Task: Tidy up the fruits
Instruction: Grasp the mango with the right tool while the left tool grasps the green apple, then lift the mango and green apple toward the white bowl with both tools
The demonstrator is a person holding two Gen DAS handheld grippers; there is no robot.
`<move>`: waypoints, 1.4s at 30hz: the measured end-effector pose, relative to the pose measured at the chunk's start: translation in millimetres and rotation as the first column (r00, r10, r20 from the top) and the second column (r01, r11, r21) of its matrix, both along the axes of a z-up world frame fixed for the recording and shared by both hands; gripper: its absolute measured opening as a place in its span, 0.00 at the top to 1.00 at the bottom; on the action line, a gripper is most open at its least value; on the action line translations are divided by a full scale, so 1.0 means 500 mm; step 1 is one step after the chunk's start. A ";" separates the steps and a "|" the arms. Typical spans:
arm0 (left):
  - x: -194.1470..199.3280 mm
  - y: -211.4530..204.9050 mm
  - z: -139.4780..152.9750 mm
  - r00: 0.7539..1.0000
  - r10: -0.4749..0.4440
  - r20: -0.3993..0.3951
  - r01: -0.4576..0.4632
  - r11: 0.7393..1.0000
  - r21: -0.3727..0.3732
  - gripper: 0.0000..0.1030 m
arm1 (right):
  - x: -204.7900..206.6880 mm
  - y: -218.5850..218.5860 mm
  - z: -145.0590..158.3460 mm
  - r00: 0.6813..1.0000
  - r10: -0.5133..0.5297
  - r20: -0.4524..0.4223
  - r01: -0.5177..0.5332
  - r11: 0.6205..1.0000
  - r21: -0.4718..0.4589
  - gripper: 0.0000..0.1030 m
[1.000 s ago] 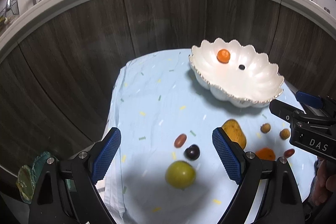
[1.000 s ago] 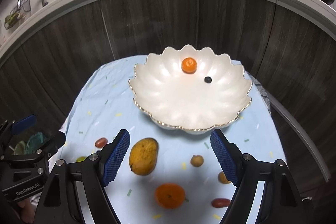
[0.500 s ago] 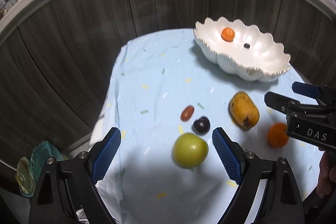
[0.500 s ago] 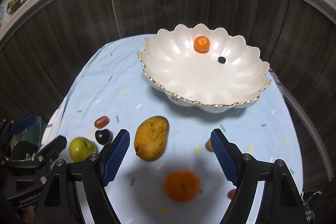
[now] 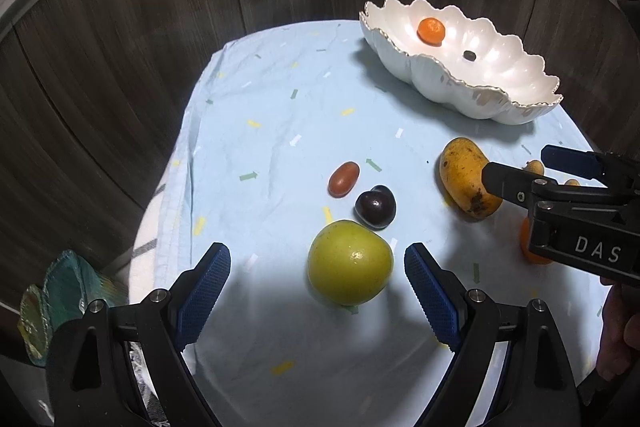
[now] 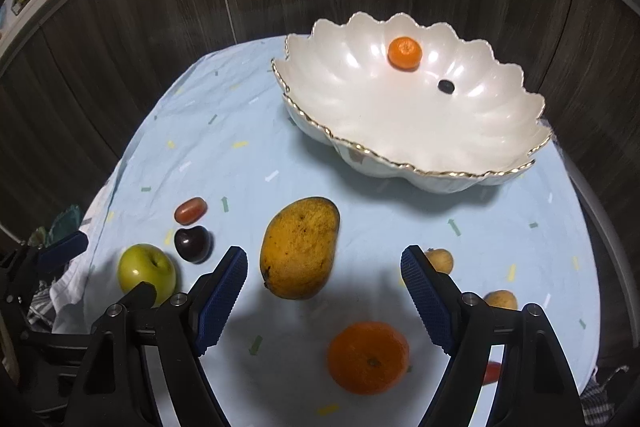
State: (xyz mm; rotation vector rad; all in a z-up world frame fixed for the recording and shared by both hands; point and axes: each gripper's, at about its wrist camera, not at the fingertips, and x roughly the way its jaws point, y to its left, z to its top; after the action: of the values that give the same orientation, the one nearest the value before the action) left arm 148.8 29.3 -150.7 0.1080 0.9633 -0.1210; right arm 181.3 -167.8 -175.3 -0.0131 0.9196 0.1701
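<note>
Currently the left tongs (image 5: 316, 293) stand wide apart and hold nothing, their blue ribbed pads (image 5: 204, 293) low over a bench covered with a pale blue cloth (image 5: 280, 107) flecked with small coloured marks. A round green apple (image 5: 349, 262) lies on the cloth between and just ahead of these pads, touching neither. A dark purple plum (image 5: 376, 207) sits just beyond the apple, and an oval reddish-brown fruit (image 5: 344, 179) lies just beside the plum on its far left.

The right tongs (image 6: 324, 293) are likewise wide apart and empty. A yellow-orange mango (image 6: 299, 247) with dark speckles lies on the cloth ahead of them, nearer the left pad (image 6: 220, 301). A large round orange (image 6: 368, 357) rests close below, between the two arms of the tongs. Two small tan fruits (image 6: 440, 261) lie by the right pad, one partly hidden behind it, the other (image 6: 500, 299) further right. A small red item (image 6: 492, 373) shows behind the right arm; its kind cannot be told.

A white scalloped ceramic bowl with a gold rim (image 6: 360, 147) stands at the far right of the cloth, well apart from the loose fruit. Inside it lie a small orange mandarin (image 6: 405, 53) and, near it, a small dark berry (image 6: 445, 86). Dark wood-grain panels (image 6: 160, 27) rise behind the bench.
</note>
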 end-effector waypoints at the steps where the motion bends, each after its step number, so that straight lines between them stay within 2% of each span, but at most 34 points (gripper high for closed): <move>1: 0.002 0.001 -0.003 1.000 0.001 -0.004 -0.001 1.000 -0.002 0.13 | 0.003 0.002 -0.004 1.000 0.001 -0.005 -0.001 1.000 0.001 0.23; 9: 0.024 0.006 -0.036 0.998 0.029 -0.056 -0.031 0.999 -0.038 0.16 | 0.031 0.019 -0.033 0.999 0.006 -0.041 -0.006 1.000 0.003 0.23; 12: 0.030 0.008 -0.046 0.996 0.035 -0.079 -0.039 0.998 -0.050 0.21 | 0.041 0.024 -0.045 0.998 0.000 -0.057 0.000 1.000 0.007 0.23; 16: 0.032 0.004 -0.061 0.993 0.029 -0.114 -0.036 0.997 -0.064 0.32 | 0.053 0.030 -0.065 0.997 -0.005 -0.082 0.006 1.000 0.017 0.24; 21: 0.031 -0.002 -0.061 0.995 0.018 -0.101 -0.024 0.998 -0.062 0.41 | 0.056 0.034 -0.078 0.995 -0.008 -0.100 0.010 1.000 0.016 0.38; 24: 0.032 -0.004 -0.059 0.995 0.012 -0.097 -0.018 0.998 -0.064 0.46 | 0.056 0.036 -0.077 0.996 -0.006 -0.091 0.006 1.000 0.008 0.42; 25: 0.033 -0.005 -0.058 0.995 0.009 -0.094 -0.015 0.998 -0.066 0.50 | 0.055 0.036 -0.076 0.996 -0.003 -0.089 0.004 1.000 0.013 0.44; 26: 0.033 -0.007 -0.057 0.996 0.004 -0.093 -0.010 0.998 -0.068 0.54 | 0.055 0.037 -0.076 0.996 0.005 -0.087 -0.003 1.000 0.021 0.49; 42: 0.025 0.001 -0.035 0.997 0.013 -0.071 -0.019 0.996 -0.082 0.54 | 0.035 0.034 -0.049 0.998 0.003 -0.064 -0.002 1.000 0.023 0.52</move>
State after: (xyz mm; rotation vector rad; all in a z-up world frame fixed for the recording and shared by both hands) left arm 161.3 29.7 -168.0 0.0201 1.0276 -0.1505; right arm 198.9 -151.1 -199.8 0.0125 0.9816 0.1840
